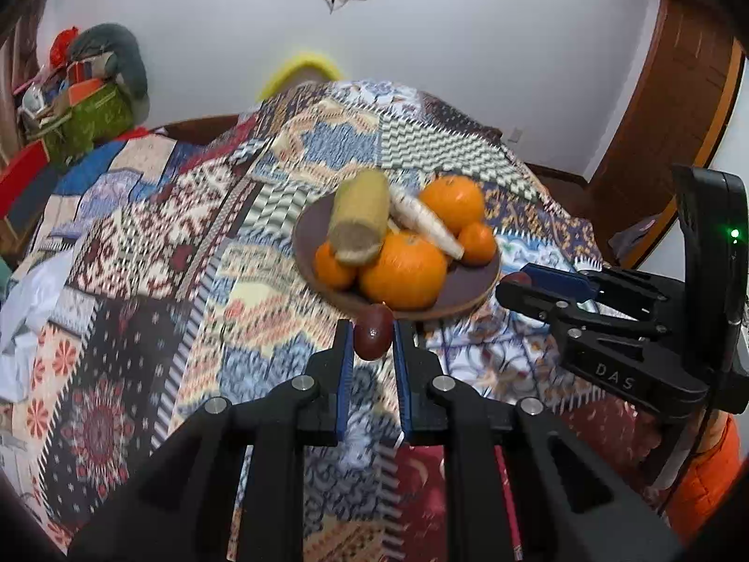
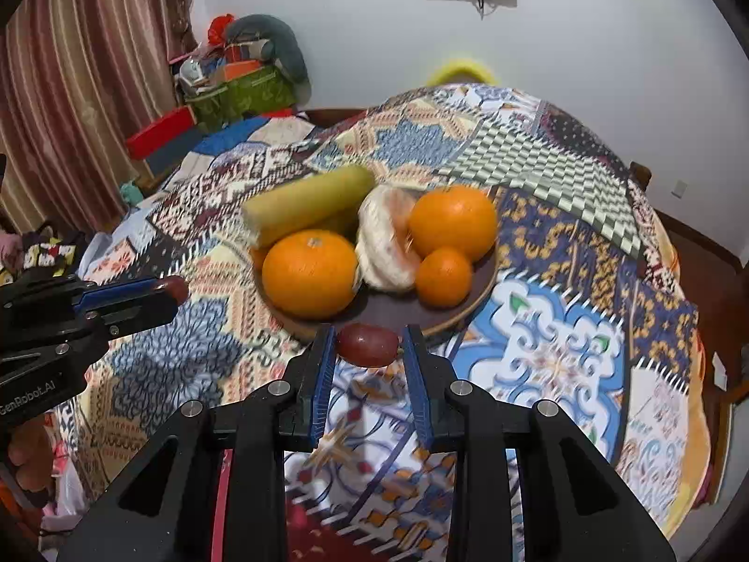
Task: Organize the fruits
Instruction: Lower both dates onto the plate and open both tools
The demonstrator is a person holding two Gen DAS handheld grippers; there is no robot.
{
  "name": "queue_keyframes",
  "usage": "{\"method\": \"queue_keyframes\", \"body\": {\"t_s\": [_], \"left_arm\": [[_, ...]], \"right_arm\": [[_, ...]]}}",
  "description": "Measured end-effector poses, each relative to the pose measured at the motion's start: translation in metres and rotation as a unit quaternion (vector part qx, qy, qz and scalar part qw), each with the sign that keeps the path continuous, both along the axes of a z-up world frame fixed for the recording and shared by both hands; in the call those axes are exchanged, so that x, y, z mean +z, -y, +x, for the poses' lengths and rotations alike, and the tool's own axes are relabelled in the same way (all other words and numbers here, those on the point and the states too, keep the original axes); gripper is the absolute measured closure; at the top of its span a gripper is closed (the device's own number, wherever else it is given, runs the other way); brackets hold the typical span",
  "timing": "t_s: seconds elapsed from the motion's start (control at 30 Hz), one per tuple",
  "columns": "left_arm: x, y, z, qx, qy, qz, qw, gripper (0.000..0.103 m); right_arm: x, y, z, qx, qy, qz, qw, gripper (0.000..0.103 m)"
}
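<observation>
A table draped in a multicoloured patchwork cloth (image 2: 561, 365) carries one round brown plate (image 2: 468, 304) near its middle.

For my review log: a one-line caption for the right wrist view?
Right gripper clamps a red date beside the fruit plate.

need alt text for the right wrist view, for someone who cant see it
The right tool is shut on a small dark red fruit just in front of a brown plate holding oranges, a peeled citrus fruit and a yellow-green cob-like item. All this sits above a patchwork tablecloth. At left, the left tool also holds a small red fruit.
</observation>
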State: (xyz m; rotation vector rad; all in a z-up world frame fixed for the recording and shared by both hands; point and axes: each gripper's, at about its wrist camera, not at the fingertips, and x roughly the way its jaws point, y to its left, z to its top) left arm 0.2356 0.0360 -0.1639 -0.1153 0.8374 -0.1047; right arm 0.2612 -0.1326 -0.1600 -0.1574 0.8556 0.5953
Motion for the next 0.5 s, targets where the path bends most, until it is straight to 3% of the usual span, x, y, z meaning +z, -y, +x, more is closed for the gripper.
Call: {"method": "queue_keyframes", "body": {"t_s": [0.5], "left_arm": [[0.021, 0.015, 0.058, -0.022, 0.033, 0.009, 0.9992, 0.087]], "right_arm": [[0.014, -0.006, 0.035, 0.006, 0.040, -0.007, 0.999, 0.076]]}}
